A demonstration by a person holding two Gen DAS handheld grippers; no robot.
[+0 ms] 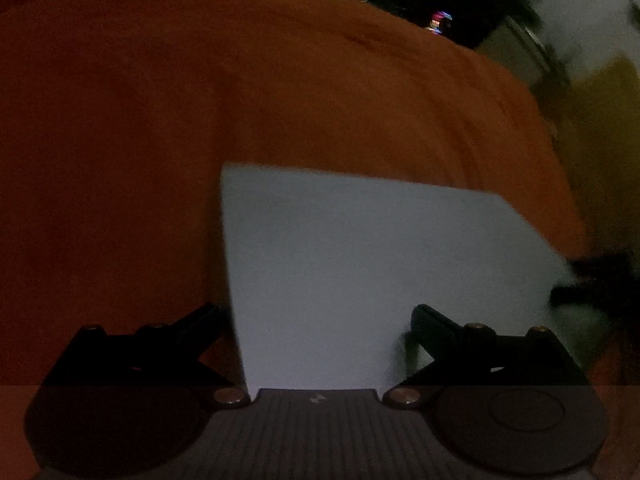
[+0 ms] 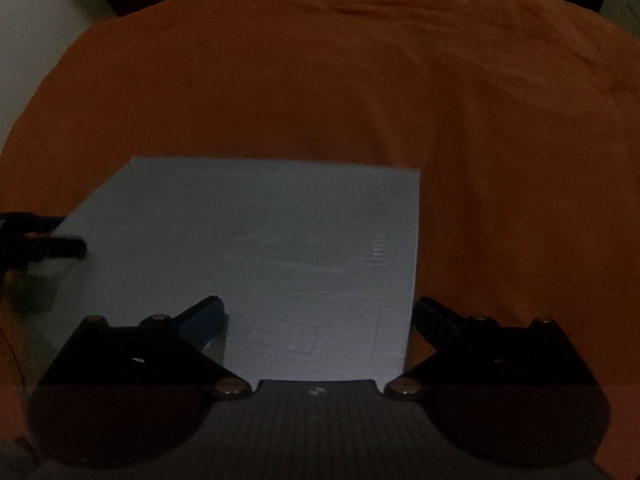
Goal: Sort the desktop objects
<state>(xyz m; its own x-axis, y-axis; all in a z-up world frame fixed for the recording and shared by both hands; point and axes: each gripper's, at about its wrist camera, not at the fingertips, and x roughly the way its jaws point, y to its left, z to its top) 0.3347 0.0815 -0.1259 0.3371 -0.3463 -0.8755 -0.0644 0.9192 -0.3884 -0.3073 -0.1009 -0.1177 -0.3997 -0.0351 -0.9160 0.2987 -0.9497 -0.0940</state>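
One pale sheet of paper [image 2: 280, 248] lay flat on the orange cloth [image 2: 320, 100] that covered the surface, and nothing else sortable showed in the dim light of either wrist view. Faint lines showed through the page near its close edge, so it seemed thin and light; I judged it limp, easy to crease, and inclined to slide on the cloth rather than lift.

Both tools stood wide apart at the fingers and held nothing. The right hand-held gripper [image 2: 318, 316] hovered over the sheet's near right part, its right finger just outside the paper's right edge and its left finger above the page. The left hand-held gripper [image 1: 316, 320] hung at the sheet's near left part, its left finger beside the paper's left edge; its dark fingers also appeared at the left margin of the right view.

A flat sheet offers no thickness to pinch from above. The likeliest hold would be at an edge or corner, once raised or slid past the rim of the surface, with light pressure so the page would not tear or buckle. Whether the sheet lay in its sorted place could not be told.
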